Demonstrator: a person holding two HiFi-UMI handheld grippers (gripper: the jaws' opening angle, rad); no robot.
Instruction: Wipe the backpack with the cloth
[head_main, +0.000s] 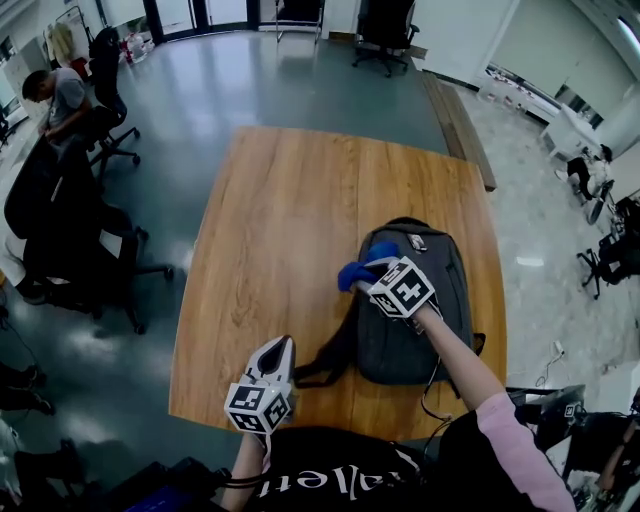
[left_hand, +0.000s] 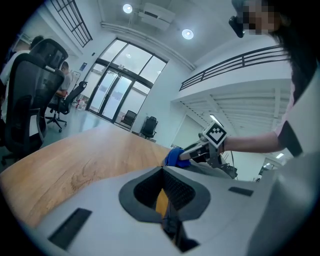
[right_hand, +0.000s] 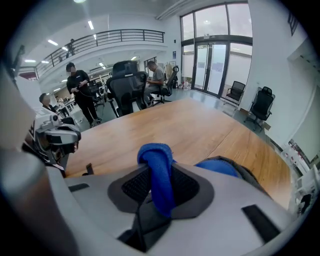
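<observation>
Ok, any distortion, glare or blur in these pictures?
Head view: table edges bow outward, pale glare on the floor. Left gripper view: fisheye with black corners, ceiling lights blown out. Right gripper view: same fisheye, blue cloth sharp.

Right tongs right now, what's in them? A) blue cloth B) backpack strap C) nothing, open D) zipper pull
A: the right gripper view shows the right tongs shut on a fold of the blue cloth, and the head view places them over the top of the dark grey backpack.
</observation>
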